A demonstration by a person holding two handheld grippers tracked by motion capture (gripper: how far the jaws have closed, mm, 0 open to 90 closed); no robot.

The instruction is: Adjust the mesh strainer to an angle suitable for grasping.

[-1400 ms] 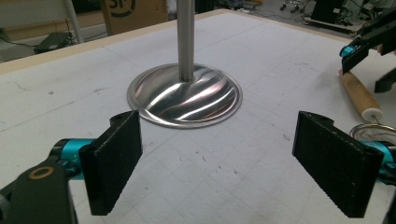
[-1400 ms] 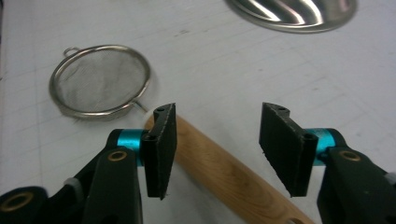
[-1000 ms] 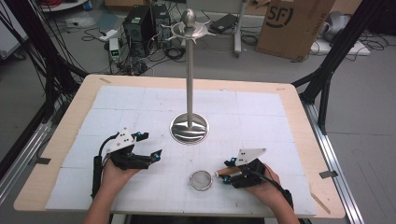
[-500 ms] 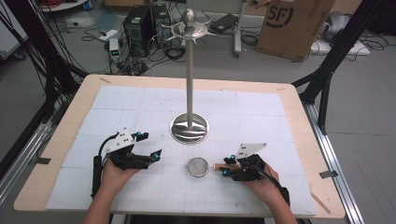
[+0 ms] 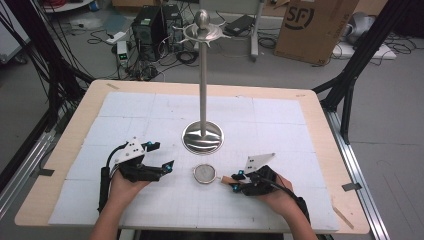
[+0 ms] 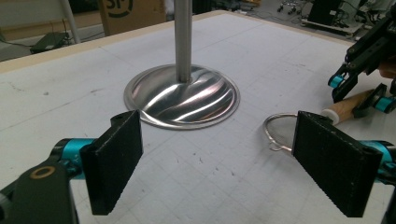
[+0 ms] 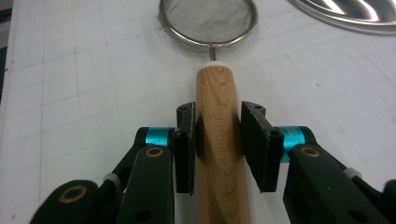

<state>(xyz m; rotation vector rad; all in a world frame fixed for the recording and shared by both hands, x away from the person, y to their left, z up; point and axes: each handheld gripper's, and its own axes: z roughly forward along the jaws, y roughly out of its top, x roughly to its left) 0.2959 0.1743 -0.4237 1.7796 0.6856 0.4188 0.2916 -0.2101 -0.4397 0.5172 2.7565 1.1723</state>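
Observation:
A small wire-mesh strainer (image 5: 204, 173) with a wooden handle (image 5: 226, 179) lies on the white mat in front of the steel stand (image 5: 202, 135). My right gripper (image 5: 235, 180) reaches from the right along the handle (image 7: 217, 93). Its jaws have just been closing and flank the wood closely, with a thin dark gap still at one pad. The mesh bowl (image 7: 208, 18) lies just beyond the jaws. My left gripper (image 5: 160, 155) rests on the mat at the left, open and empty (image 6: 219, 163), facing the stand's base (image 6: 182, 98) and the strainer's rim (image 6: 275, 135).
The stand's tall pole (image 5: 203, 75) rises from a round polished base and carries a ring of hooks at the top. The white gridded mat (image 5: 280, 120) covers the wooden table. A cardboard box (image 5: 315, 25), cables and equipment stand on the floor behind.
My right gripper has shifted left and slightly away from me, and the strainer has slid the same way toward the stand's base. Its jaws have narrowed around the handle. The left hand kept still.

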